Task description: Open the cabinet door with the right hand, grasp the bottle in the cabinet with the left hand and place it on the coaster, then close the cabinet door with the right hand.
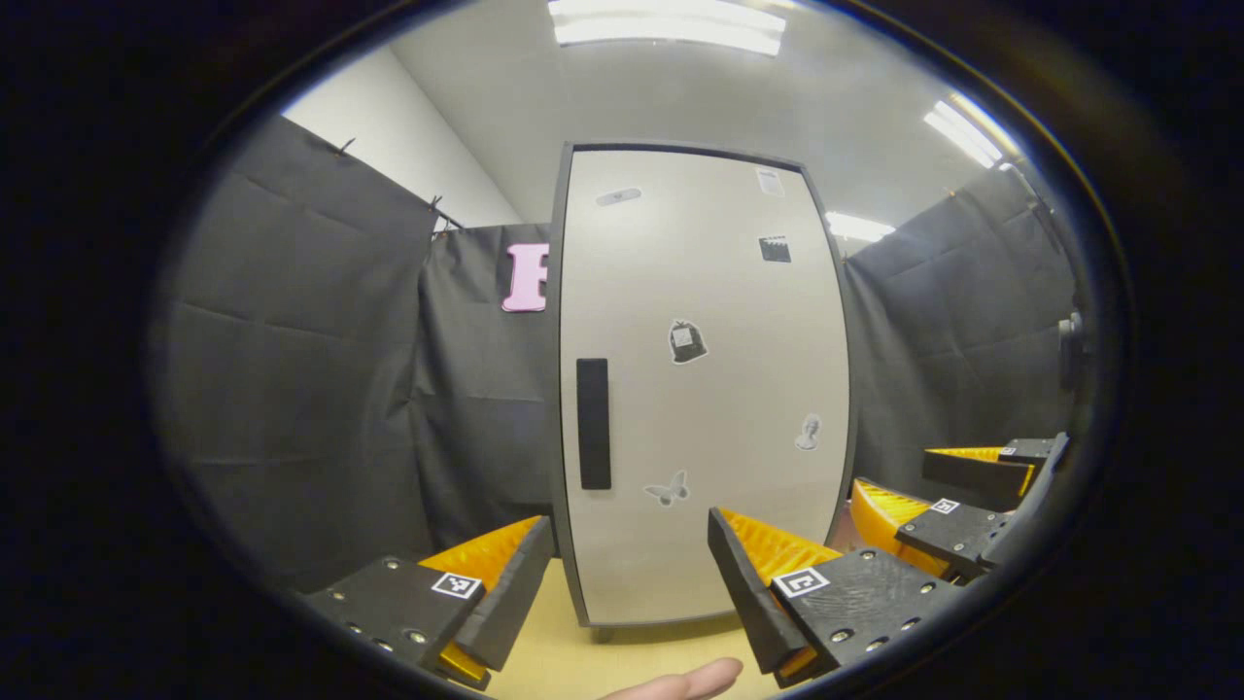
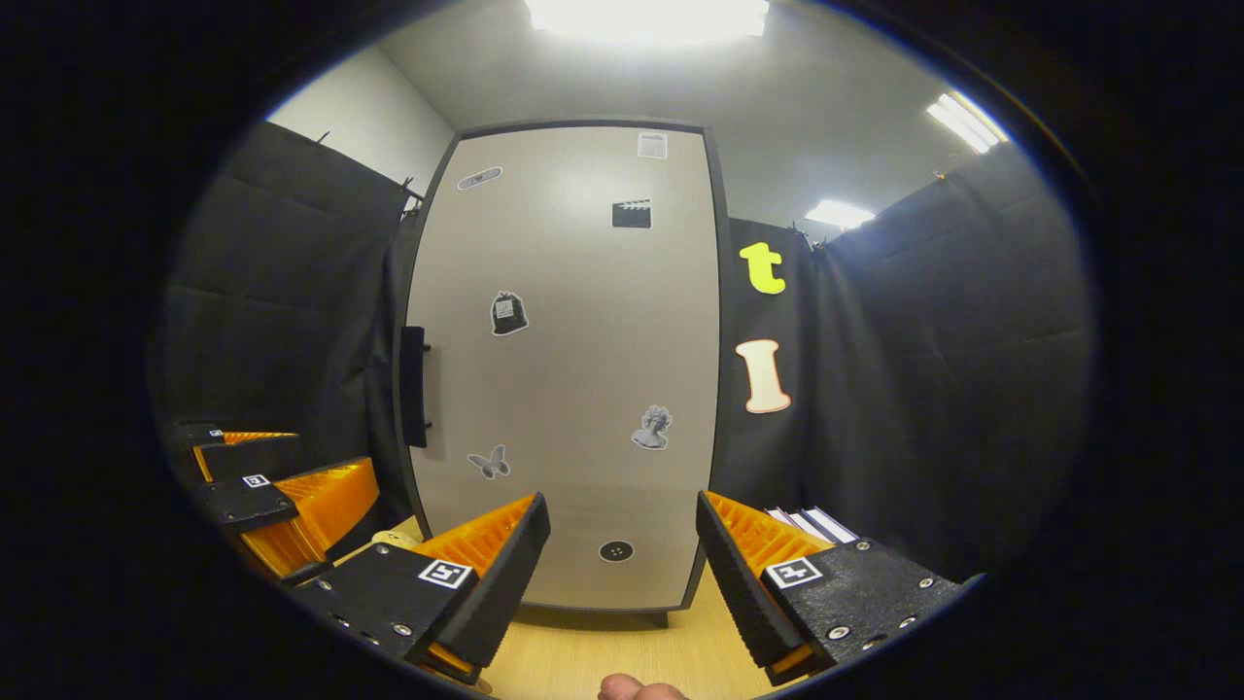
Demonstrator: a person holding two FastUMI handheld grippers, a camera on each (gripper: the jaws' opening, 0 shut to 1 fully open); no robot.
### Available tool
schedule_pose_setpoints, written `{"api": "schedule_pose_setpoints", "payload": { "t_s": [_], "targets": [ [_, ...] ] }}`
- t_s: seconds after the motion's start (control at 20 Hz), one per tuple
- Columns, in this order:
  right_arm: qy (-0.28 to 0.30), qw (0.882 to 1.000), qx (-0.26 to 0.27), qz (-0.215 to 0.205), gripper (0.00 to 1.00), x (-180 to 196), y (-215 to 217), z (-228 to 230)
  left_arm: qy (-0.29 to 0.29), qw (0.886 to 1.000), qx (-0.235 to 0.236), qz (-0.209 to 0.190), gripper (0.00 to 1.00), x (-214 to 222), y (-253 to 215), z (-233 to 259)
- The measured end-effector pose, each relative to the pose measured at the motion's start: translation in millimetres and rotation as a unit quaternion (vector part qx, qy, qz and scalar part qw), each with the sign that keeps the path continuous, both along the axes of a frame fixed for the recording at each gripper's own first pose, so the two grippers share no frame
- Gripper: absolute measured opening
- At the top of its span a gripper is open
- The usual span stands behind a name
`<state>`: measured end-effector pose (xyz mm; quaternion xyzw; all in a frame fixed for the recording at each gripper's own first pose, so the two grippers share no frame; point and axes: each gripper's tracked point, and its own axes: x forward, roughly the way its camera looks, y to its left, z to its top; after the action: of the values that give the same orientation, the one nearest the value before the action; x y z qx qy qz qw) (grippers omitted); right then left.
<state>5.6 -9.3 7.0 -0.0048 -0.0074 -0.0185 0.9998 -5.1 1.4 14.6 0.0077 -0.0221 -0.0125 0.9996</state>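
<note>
The cabinet (image 1: 700, 389) stands upright on the wooden table, its pale door shut and hiding the inside. A black vertical handle (image 1: 593, 423) sits on the door's left edge. My left gripper (image 1: 627, 583) is open, a short way in front of the door's lower part. To its right, my right gripper (image 1: 933, 491) is also open. In the right gripper view the door (image 2: 573, 389) and handle (image 2: 413, 386) are ahead, with my right gripper (image 2: 622, 574) open before the door's bottom and the left gripper (image 2: 282, 476) at the left. A small pale round thing (image 2: 394, 538), perhaps the coaster, lies by the cabinet's left foot.
Black cloth walls close in both sides and the back. A stack of white and dark flat items (image 2: 812, 525) lies on the table right of the cabinet. The light wooden table (image 2: 622, 651) runs between the grippers and the cabinet. A fingertip (image 1: 680, 681) shows at the bottom edge.
</note>
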Motion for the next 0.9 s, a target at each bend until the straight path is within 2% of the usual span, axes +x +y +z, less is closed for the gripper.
{"api": "schedule_pose_setpoints", "payload": {
  "t_s": [0.15, 0.2, 0.25, 0.5, 0.55, 0.75, 0.8, 0.9],
  "targets": [
    [-0.004, 1.0, -0.004, -0.002, 0.96, 5, -2, 4, -0.004, 1.0, 0.001, 0.001, 0.93, -3, 3, 3],
    [-0.006, 1.0, -0.005, -0.002, 0.94, 9, -2, 6, -0.005, 1.0, 0.002, 0.002, 0.96, -4, 6, 3],
    [-0.009, 1.0, -0.005, -0.001, 0.96, 12, -2, 8, -0.007, 1.0, 0.003, 0.005, 0.96, -6, 9, 4],
    [-0.032, 0.999, -0.016, 0.01, 0.94, 32, 12, 29, -0.004, 1.0, 0.003, 0.026, 0.93, -23, 31, 0],
    [-0.036, 0.999, -0.017, 0.014, 0.96, 37, 17, 33, 0.0, 1.0, -0.001, 0.029, 0.92, -30, 36, -2],
    [-0.043, 0.998, -0.016, 0.044, 0.94, 58, 54, 44, 0.017, 0.998, -0.002, 0.06, 0.92, -56, 65, -16],
    [-0.046, 0.997, -0.018, 0.054, 0.94, 64, 67, 47, 0.02, 0.997, 0.001, 0.071, 0.96, -63, 76, -21],
    [-0.05, 0.996, -0.018, 0.075, 0.94, 74, 93, 51, 0.026, 0.995, 0.007, 0.097, 0.96, -76, 99, -26]
  ]
}}
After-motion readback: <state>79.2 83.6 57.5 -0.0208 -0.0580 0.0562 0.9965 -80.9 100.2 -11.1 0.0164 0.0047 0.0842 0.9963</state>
